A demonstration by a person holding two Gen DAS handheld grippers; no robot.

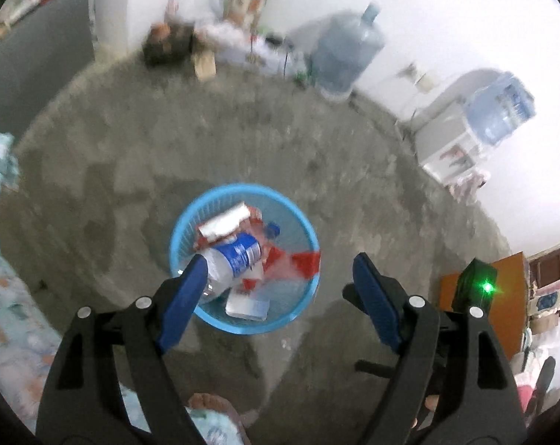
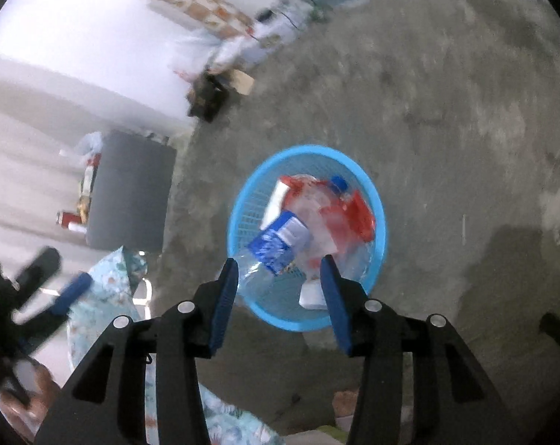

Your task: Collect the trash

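Right wrist view: right gripper (image 2: 280, 272) and left gripper (image 1: 276, 270) gape empty over blue basket (image 2: 380, 200) holding bottle (image 2: 276, 248)

Both grippers angled down toward the floor. Left gripper (image 1: 280, 269) jaws spread wide, nothing pinched btwn them. Right gripper (image 2: 280, 270) jaws about halfway apart, pads not pressing on anything. Bare foot (image 1: 209, 402) visible below left one.
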